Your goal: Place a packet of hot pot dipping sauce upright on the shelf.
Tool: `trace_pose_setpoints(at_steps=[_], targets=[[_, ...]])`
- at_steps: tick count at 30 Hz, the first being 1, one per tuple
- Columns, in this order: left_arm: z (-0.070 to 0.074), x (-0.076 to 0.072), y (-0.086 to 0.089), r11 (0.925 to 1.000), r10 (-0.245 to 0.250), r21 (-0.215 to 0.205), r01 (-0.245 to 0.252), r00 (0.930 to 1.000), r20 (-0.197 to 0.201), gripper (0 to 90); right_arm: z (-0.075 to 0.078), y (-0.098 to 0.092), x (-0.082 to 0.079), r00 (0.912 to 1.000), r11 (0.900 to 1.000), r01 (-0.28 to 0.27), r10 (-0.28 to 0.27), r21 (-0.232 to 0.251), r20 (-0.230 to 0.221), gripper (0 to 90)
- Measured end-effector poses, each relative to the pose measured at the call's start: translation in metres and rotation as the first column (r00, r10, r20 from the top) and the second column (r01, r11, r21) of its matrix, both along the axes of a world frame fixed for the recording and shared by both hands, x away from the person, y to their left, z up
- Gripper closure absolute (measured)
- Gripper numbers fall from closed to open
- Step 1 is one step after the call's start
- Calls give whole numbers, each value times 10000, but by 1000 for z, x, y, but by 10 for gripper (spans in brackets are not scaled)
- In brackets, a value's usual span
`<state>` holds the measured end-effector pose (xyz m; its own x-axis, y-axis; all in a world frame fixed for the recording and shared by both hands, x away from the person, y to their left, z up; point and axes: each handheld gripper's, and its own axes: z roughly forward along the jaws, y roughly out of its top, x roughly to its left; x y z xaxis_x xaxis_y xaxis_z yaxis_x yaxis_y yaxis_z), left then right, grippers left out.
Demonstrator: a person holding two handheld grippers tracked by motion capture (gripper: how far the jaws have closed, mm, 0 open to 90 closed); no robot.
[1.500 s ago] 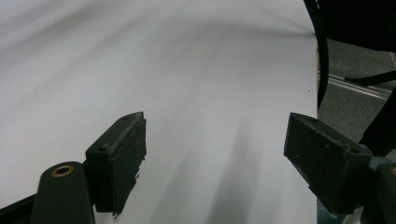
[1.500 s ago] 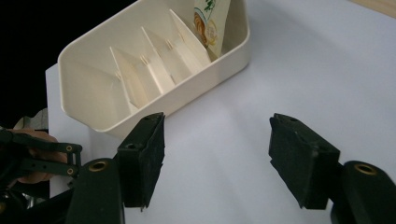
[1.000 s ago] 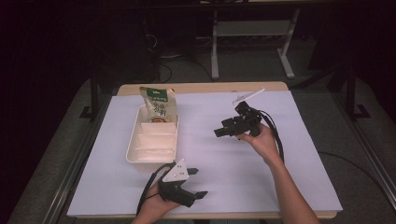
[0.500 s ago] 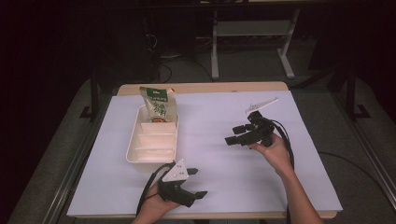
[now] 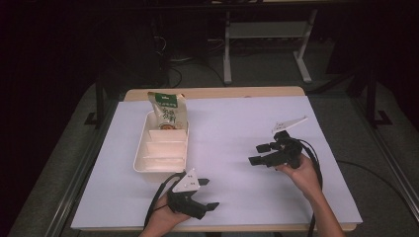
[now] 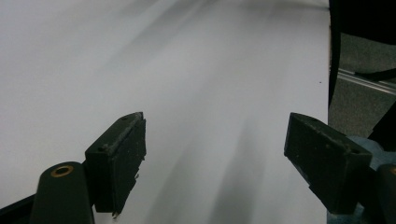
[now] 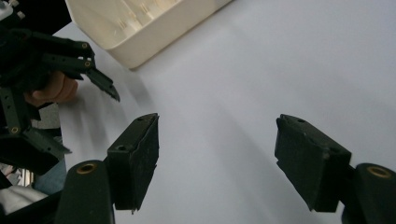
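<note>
Since the earlier frames, the right hand-held gripper (image 5: 260, 154) has travelled from beside the tray's far end, out over the middle of the bench (image 5: 232, 123), to a spot lower and nearer the person's edge, on the right side of the white sheet. Its jaws stand wide apart with nothing between them, as its own view shows (image 7: 217, 158); bare white surface lies under and ahead of them. The left hand-held gripper (image 5: 210, 197) has kept its place near the front edge, jaws also spread and empty (image 6: 215, 158), resting low over the sheet.

Ahead of the right hand-held gripper and off to its left sits the cream divided tray (image 5: 163, 150), well apart from it, with open sheet in between and nothing in the way. The same tray's corner shows at the top of the right gripper view (image 7: 140, 28). A snack bag (image 5: 168, 111) with a green top stands upright at the tray's far end, in or against its last compartment; which of the two I cannot tell. Tray and bag lie as they did before.

In the right gripper view the left hand-held gripper (image 7: 100, 81) appears at the left edge, partly cut off, with a fingertip behind it. The bag's print is too small to read. Beyond the bench the room is dark; only a pale stand's legs (image 5: 267, 54) are plain.
</note>
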<state>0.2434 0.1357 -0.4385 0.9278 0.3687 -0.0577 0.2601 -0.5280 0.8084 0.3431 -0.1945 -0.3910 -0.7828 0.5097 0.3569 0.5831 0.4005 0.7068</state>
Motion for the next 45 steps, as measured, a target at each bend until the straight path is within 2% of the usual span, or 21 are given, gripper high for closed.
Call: trace_pose_setpoints(at_steps=[7, 13, 21, 24, 30, 34, 36, 41, 45], targets=[[1, 0, 2, 9998, 46, -201, -48, 10000, -81, 196, -4, -13, -15, 9997, 9998, 191, -191, 8, 142, 300], [1, 0, 2, 9998, 38, -172, -39, 10000, -47, 195, -8, -19, -25, 9995, 9997, 236, -236, -10, 228, 294], [0, 2, 3, 9998, 120, -165, -122, 9999, -82, 188, -20, -34, -38, 9987, 9988, 494, -495, 36, 147, 282], [0, 1, 2, 9998, 107, -159, -108, 9999, -82, 188, -25, -38, -44, 9988, 9989, 462, -461, -87, 135, 284], [-2, -1, -2, 10000, -40, -42, 40, 10000, -78, 188, -29, -42, -52, 9990, 9989, 446, -445, -117, 108, 282], [-2, -1, -3, 10000, -91, -23, 90, 9999, -95, 188, -32, -47, -61, 9977, 9980, 623, -621, -63, 256, 279], [-3, -2, -4, 9999, -147, -36, 147, 9998, -136, 188, -35, -49, -68, 9971, 9973, 686, -677, -259, 357, 279], [-4, -5, -8, 9996, -276, -8, 276, 9995, -132, 188, -34, -52, -74, 9961, 9969, 785, -782, -40, 415, 279], [-5, -7, -11, 9992, -403, 63, 403, 9991, -108, 191, -34, -49, -74, 9962, 9972, 751, -748, -57, 456, 279]])
